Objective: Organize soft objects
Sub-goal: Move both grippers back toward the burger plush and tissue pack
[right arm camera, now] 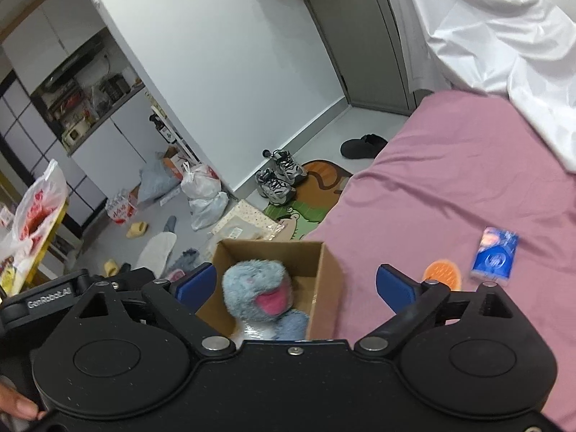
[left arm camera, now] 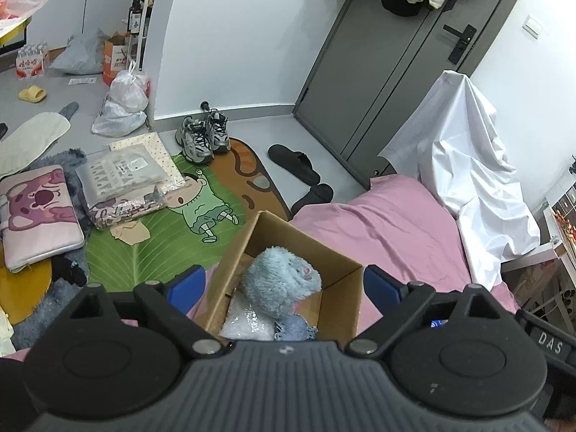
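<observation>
A fluffy light-blue plush toy (left arm camera: 279,284) with a pink mouth (right arm camera: 275,300) lies inside an open cardboard box (left arm camera: 338,298) on the pink bed (left arm camera: 388,223). White bubble wrap (left arm camera: 246,324) lies under the toy in the box. My left gripper (left arm camera: 284,288) hangs above the box with its blue pads wide apart, touching nothing. In the right wrist view my right gripper (right arm camera: 297,286) also stands open over the box (right arm camera: 325,280), clear of the toy. A bit of the left gripper's body shows at the left of that view.
On the bed to the right lie a blue packet (right arm camera: 495,255) and an orange disc (right arm camera: 442,273). A white sheet (left arm camera: 468,165) drapes the far corner. The floor holds sneakers (left arm camera: 203,136), black slippers (left arm camera: 293,163), a cartoon rug (left arm camera: 169,230), bags and a pink cushion (left arm camera: 37,212).
</observation>
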`<state>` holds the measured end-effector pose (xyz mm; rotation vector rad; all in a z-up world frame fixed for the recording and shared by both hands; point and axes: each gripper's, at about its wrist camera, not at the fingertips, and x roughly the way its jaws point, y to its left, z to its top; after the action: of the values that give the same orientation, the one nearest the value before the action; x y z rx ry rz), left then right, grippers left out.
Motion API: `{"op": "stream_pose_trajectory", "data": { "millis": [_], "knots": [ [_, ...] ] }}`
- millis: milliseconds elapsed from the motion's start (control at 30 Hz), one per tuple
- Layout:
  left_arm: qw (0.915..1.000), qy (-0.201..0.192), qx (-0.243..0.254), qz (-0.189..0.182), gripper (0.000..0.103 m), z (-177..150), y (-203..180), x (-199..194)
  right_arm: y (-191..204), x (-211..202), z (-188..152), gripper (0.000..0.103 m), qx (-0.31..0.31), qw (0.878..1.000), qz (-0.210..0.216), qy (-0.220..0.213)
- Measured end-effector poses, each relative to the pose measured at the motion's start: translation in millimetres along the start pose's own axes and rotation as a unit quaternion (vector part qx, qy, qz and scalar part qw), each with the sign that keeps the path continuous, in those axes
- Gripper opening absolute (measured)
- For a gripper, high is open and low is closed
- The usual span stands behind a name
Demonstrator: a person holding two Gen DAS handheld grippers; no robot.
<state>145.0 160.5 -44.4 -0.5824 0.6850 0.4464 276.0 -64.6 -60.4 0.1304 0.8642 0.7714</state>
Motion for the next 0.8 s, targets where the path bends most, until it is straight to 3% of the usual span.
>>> {"op": "stream_pose_trajectory", "data": {
  "millis": [433,800],
  "knots": [
    [0.9996,0.002,0.027,0.011,0.095,-11,-33,3,-35,-11,12,0.100,-0.013,1.000,-0.008,0.006],
    [0.9993,0.018,0.030,0.013,0.095,-29,-67,31,-86,-15,1,0.100,0.071,0.997,-0.013,0.010]
  ]
}}
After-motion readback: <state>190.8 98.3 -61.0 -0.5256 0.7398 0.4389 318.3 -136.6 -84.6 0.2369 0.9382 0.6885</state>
